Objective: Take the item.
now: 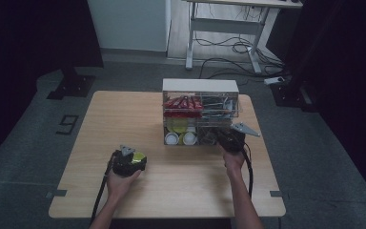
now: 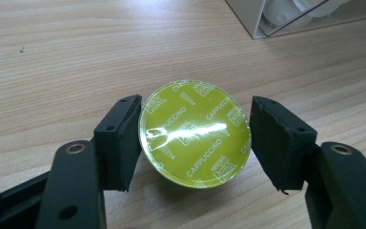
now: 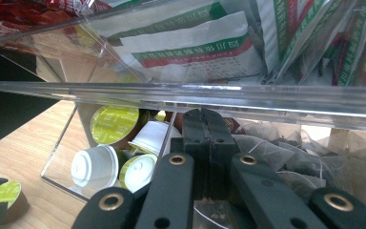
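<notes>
A green coffee capsule (image 2: 194, 133) sits foil-up on the near-left tabletop (image 2: 52, 62) between the left tool's (image 2: 195, 143) slightly parted jaws, while the right tool (image 3: 208, 131), pinched shut, reaches into the clear organizer (image 1: 201, 112) far right.

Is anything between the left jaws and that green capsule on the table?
Nothing visible. The green capsule sits foil up on the table between the left gripper jaws: one pad is at its rim, the other stands just clear.

A coffee capsule (image 2: 194, 132) lies on the surface (image 1: 124, 119) at seven o'clock, between the left hand-held gripper's (image 1: 132, 158) jaws. An organiser box (image 1: 200, 86) stands at one o'clock, with capsules below and packets above.
</notes>
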